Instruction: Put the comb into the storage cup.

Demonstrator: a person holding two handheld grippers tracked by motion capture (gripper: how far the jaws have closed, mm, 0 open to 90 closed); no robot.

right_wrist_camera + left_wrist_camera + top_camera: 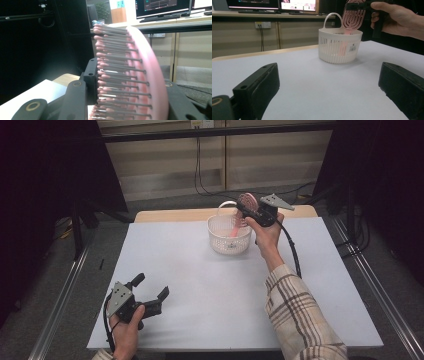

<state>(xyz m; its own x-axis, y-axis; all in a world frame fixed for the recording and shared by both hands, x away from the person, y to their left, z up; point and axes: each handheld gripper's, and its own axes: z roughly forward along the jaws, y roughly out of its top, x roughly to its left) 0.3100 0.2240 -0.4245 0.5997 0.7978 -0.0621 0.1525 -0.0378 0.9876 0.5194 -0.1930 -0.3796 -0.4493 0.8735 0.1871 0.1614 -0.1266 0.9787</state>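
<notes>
A pink hairbrush (pixel 246 201) is held up over a white plastic basket (pixel 229 241) at the far middle of the table, its round head above the basket's far right rim and its handle (pixel 235 226) slanting down inside the basket. In the left gripper view the slotted back of the brush head (pixel 353 17) faces the camera, and the handle shows as a pink blur through the basket's slatted wall (pixel 338 47). The basket has an arched carrying handle (pixel 332 17) standing upright on its far side and a small label on its near wall.

The right gripper (pixel 250 209) has its jaws closed on the brush head: in the right gripper view the rows of bristles (pixel 117 75) point left against one black jaw while the smooth pink back lies against the other. The person's right hand (pixel 266 231) grips this tool from the near side, with a plaid sleeve (pixel 299 312) running back to the near right edge (a black cable hangs from the gripper beside the forearm).

The left gripper (pixel 151 288) is well apart from all this, at the near left of the white table (pixel 200 285), held low by the left hand (pixel 127 326). Its jaws stand wide with nothing between them, bare tabletop showing in the gap, and a grey plate sits on its top
</notes>
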